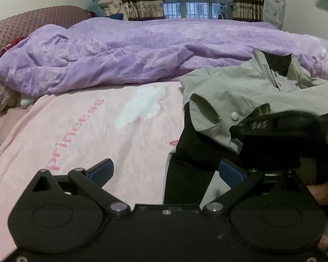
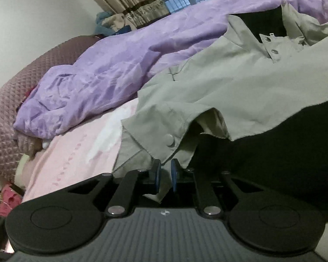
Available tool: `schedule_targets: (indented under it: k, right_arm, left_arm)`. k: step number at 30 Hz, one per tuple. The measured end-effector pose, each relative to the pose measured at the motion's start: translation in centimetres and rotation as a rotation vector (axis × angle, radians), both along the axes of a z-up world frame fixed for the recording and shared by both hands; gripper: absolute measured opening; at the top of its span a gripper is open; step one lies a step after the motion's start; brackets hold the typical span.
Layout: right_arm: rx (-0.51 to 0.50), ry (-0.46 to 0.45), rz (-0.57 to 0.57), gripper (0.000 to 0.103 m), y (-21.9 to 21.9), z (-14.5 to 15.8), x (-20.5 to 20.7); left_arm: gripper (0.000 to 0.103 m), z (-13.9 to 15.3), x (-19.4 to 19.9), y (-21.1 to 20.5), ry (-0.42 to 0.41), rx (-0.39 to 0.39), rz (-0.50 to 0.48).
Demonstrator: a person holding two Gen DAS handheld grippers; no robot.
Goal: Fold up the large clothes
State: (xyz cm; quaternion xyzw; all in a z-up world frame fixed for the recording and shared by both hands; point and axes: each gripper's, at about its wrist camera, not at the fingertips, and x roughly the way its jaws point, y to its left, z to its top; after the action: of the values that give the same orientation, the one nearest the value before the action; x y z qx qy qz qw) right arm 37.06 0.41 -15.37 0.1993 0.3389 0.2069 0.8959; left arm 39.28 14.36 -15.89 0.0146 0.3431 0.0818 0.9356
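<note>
A grey-green jacket (image 1: pixel 234 87) with black lining and snap buttons lies crumpled on the right side of the bed; it also fills the right wrist view (image 2: pixel 229 83). My left gripper (image 1: pixel 166 172) is open and empty, its blue pads spread wide over the pink sheet and the jacket's black part (image 1: pixel 192 152). My right gripper (image 2: pixel 165 174) is shut on the jacket's sleeve cuff (image 2: pixel 159 150), next to a snap button, and lifts the fabric. The right gripper's body shows blurred at the right of the left wrist view (image 1: pixel 280 135).
A pink "Princess" sheet (image 1: pixel 83 131) covers the near bed. A rumpled purple duvet (image 1: pixel 131 52) lies across the back. A maroon quilted headboard (image 1: pixel 21 24) curves at the left. Curtains and a barred window (image 1: pixel 196 6) stand behind.
</note>
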Motion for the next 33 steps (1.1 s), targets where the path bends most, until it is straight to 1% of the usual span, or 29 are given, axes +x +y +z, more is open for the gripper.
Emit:
schedule_targets:
  k: [2, 3, 4, 5, 6, 7, 8, 10, 11, 12, 13, 14, 15, 17, 18, 19, 21, 22, 23, 24, 25, 26, 28, 29, 31, 32, 33]
  right_arm:
    - [0.027, -0.015, -0.011, 0.019, -0.5, 0.6, -0.5]
    - [0.018, -0.033, -0.033, 0.021, -0.9, 1.1, -0.9]
    - [-0.004, -0.056, -0.069, 0.032, -1.0, 1.5, -1.5]
    - [-0.022, -0.069, -0.097, 0.048, -0.9, 1.8, -1.3]
    - [-0.028, -0.08, -0.113, 0.055, -1.0, 1.9, -1.3]
    - [-0.024, -0.084, -0.114, 0.067, -1.0, 1.9, -1.3]
    - [-0.019, -0.073, -0.102, 0.072, -0.9, 1.9, -1.1]
    - [-0.032, -0.043, -0.073, 0.072, -0.1, 1.5, -0.5]
    - [-0.057, -0.031, -0.056, 0.071, 0.5, 1.3, -0.3]
    - [-0.086, -0.028, -0.042, 0.066, 1.1, 1.0, 0.0]
    - [-0.113, -0.035, -0.042, 0.025, 1.7, 0.8, 0.1]
    - [-0.123, -0.033, -0.028, 0.003, 2.0, 0.5, 0.3]
    - [-0.102, -0.013, -0.003, 0.0, 2.1, 0.3, 0.5]
    - [-0.013, -0.021, 0.02, 0.0, 1.7, 0.6, -0.3]
    - [0.007, -0.033, 0.032, 0.0, 1.7, 0.8, -0.8]
    - [0.011, -0.046, 0.041, 0.0, 1.9, 1.1, -1.4]
    - [-0.023, -0.086, 0.048, 0.0, 2.5, 1.7, -2.6]
    - [-0.052, -0.112, 0.026, 0.006, 2.6, 2.1, -3.0]
    - [-0.069, -0.129, -0.006, 0.021, 2.5, 2.2, -3.2]
    - [-0.076, -0.132, -0.047, 0.032, 2.2, 2.4, -3.1]
    - [-0.072, -0.119, -0.073, 0.054, 1.9, 2.3, -2.6]
    - [-0.053, -0.088, -0.092, 0.066, 1.4, 2.1, -2.0]
    - [-0.012, -0.038, -0.096, 0.067, 0.9, 1.5, -0.8]
    - [-0.013, -0.018, -0.091, 0.068, 1.0, 1.2, -0.4]
    - [-0.045, 0.006, -0.073, 0.069, 1.6, 0.6, 0.4]
    - [-0.067, -0.002, -0.069, 0.052, 1.9, 0.3, 0.4]
    - [-0.109, -0.024, -0.082, 0.032, 2.3, 0.3, 0.3]
  left_arm:
    - [0.103, -0.2, 0.1, 0.1, 0.01, 0.002, 0.003]
    - [0.103, -0.2, 0.1, 0.1, 0.013, 0.004, 0.006]
    - [0.103, -0.2, 0.1, 0.1, 0.015, 0.004, 0.007]
    - [0.103, -0.2, 0.1, 0.2, 0.015, 0.004, 0.008]
    - [0.103, -0.2, 0.1, 0.2, 0.017, 0.004, 0.008]
    - [0.103, -0.2, 0.1, 0.2, 0.018, 0.005, 0.009]
    - [0.103, -0.2, 0.1, 0.2, 0.018, 0.005, 0.009]
    - [0.103, -0.2, 0.1, 0.2, 0.022, 0.009, 0.01]
    - [0.103, -0.3, 0.1, 0.3, 0.026, 0.014, 0.013]
    - [0.103, -0.3, 0.1, 0.3, 0.033, 0.021, 0.018]
    - [0.103, -0.4, 0.2, 0.3, 0.039, 0.029, 0.022]
    - [0.103, -0.5, 0.3, 0.3, 0.045, 0.035, 0.024]
    - [0.103, -0.6, 0.3, 0.4, 0.052, 0.039, 0.026]
    - [0.103, -0.7, 0.3, 0.5, 0.057, 0.037, 0.03]
    - [0.103, -0.7, 0.3, 0.6, 0.058, 0.033, 0.031]
    - [0.103, -0.6, 0.3, 0.7, 0.057, 0.03, 0.033]
    - [0.103, -0.5, 0.1, 0.7, 0.054, 0.028, 0.032]
    - [0.103, -0.5, 0.1, 0.7, 0.052, 0.029, 0.031]
    - [0.103, -0.5, 0.1, 0.7, 0.052, 0.03, 0.03]
    - [0.103, -0.5, 0.1, 0.6, 0.052, 0.031, 0.03]
    - [0.103, -0.5, 0.1, 0.6, 0.052, 0.031, 0.028]
    - [0.103, -0.4, 0.1, 0.6, 0.051, 0.031, 0.028]
    - [0.103, -0.4, 0.1, 0.7, 0.051, 0.032, 0.029]
    - [0.103, -0.4, 0.1, 0.7, 0.052, 0.034, 0.031]
    - [0.103, -0.4, 0.2, 0.8, 0.055, 0.036, 0.037]
    - [0.103, -0.4, 0.2, 0.8, 0.057, 0.035, 0.038]
    - [0.103, -0.4, 0.3, 0.9, 0.059, 0.034, 0.039]
